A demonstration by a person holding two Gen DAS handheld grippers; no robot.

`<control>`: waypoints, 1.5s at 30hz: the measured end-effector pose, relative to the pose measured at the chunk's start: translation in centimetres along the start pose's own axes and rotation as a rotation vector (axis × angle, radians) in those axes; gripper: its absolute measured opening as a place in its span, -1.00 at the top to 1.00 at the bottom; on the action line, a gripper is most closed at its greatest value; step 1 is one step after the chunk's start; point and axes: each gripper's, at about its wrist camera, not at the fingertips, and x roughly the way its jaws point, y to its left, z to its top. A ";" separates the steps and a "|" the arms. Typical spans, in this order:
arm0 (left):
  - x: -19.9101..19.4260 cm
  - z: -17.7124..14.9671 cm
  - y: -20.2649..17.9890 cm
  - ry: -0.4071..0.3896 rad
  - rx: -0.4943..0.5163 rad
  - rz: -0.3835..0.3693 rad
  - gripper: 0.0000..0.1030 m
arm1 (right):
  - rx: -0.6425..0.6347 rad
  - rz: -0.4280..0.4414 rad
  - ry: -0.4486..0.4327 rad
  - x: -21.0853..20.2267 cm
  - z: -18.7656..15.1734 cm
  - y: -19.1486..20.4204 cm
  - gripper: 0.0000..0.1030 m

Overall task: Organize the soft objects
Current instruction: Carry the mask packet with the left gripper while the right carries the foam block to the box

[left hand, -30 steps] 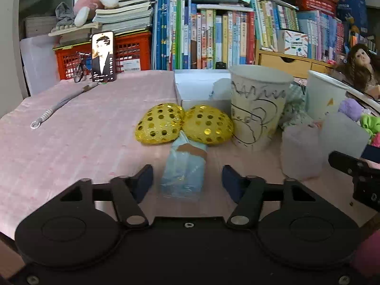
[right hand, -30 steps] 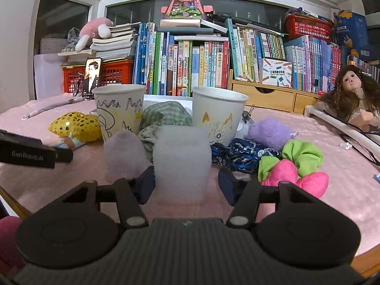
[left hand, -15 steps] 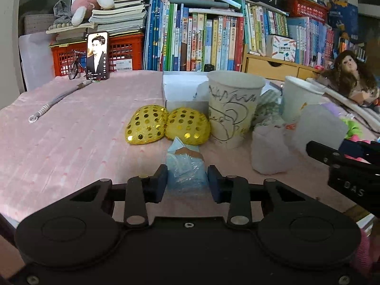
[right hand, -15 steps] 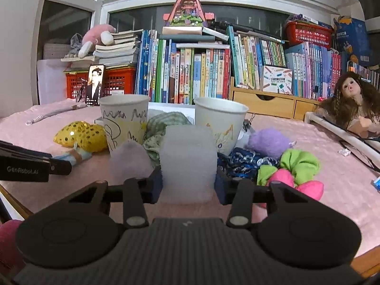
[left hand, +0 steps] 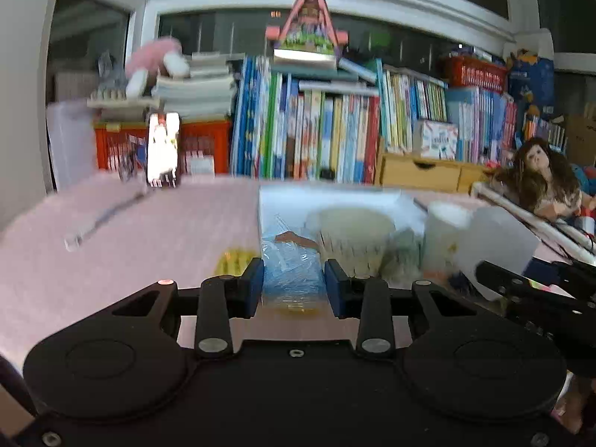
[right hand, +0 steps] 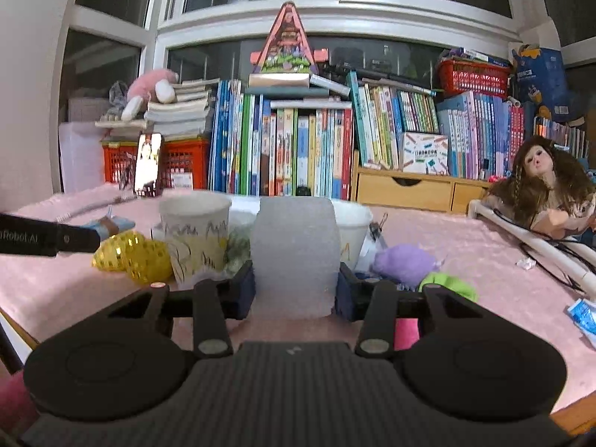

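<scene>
From the left wrist, the left gripper (left hand: 294, 292) has its blue fingers (left hand: 253, 287) pressed in on both sides of a blue plastic-wrapped packet (left hand: 290, 272), which sits squarely between them and juts forward beyond the tips, held above the pink desk (left hand: 149, 231). The view is motion-blurred, but the wrapper looks crinkly and the filling soft, so it should weigh little, give under pressure and perhaps slide in its slick film; a hold across its middle, as here, seems the safest. Ahead of it stand a doodled paper cup (left hand: 352, 240) and a white box (left hand: 335, 201). From the right wrist, the right gripper (right hand: 296, 292) clamps a white foam block (right hand: 296, 253) between its fingers (right hand: 244, 290), the block upright, filling the gap and rising well above the tips, with its lower edge clear of the desk. It looks very light and squashy, likely to dent if squeezed hard, so gentle pressure on the flat sides fits. Beyond it lie a yellow sequined heart (right hand: 130, 255), a purple plush (right hand: 404, 262) and a green scrunchie (right hand: 449, 285).
</scene>
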 end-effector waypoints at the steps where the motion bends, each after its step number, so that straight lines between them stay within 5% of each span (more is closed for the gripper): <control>1: 0.0 0.7 0.1 -0.015 0.006 0.001 0.35 | -0.006 0.002 -0.011 -0.2 0.5 0.0 0.05; 8: 1.4 5.5 0.9 -0.051 0.019 -0.033 0.35 | -0.049 0.045 -0.057 0.1 4.2 -0.6 0.05; 13: 4.9 8.5 1.5 0.008 0.006 -0.081 0.35 | -0.032 0.092 -0.010 2.7 8.2 -2.0 0.05; 22: 13.6 12.4 2.1 0.167 -0.018 -0.127 0.35 | -0.017 0.104 0.193 10.8 12.7 -3.4 0.05; 27: 18.0 13.0 1.9 0.246 0.019 -0.086 0.34 | -0.013 0.087 0.291 15.0 13.5 -4.0 0.05; 45: 30.3 11.4 2.1 0.555 -0.070 -0.104 0.34 | 0.033 0.014 0.692 26.9 11.4 -5.1 0.05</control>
